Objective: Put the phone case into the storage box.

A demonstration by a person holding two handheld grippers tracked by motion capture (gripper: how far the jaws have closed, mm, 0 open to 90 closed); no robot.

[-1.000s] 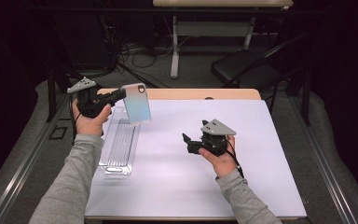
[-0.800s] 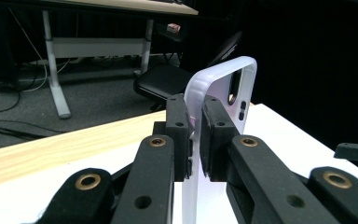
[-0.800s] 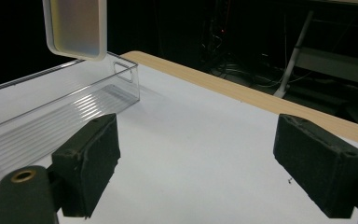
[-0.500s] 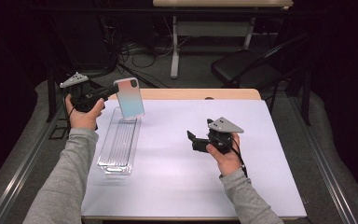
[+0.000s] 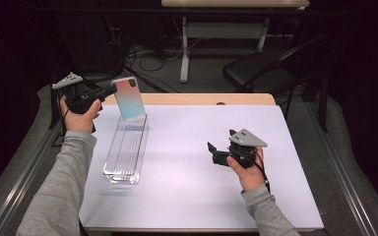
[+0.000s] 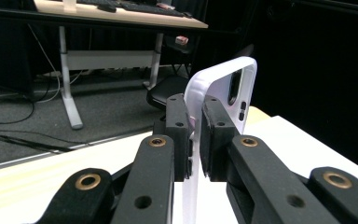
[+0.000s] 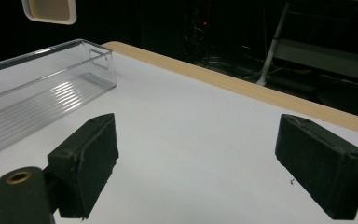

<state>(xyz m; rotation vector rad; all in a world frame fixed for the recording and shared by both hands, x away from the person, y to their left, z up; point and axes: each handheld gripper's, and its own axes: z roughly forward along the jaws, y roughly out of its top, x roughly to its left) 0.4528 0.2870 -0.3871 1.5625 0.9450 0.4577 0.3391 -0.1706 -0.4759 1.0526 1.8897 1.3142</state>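
The left claw (image 5: 109, 90) is clamped on the edge of a phone case (image 5: 128, 99), holding it upright in the air at the upper left of the high view, just above the far end of the clear plastic bin (image 5: 125, 150). In the left claw view its 2 pads pinch the case's white rim (image 6: 192, 140) below the camera cutout. The right claw (image 5: 215, 150) hovers wide open and empty over the white worktop (image 5: 187, 196), right of centre. The case looks light, thin and somewhat flexible, with a smooth, likely slippery back; gripping the stiffer rim seems safest.
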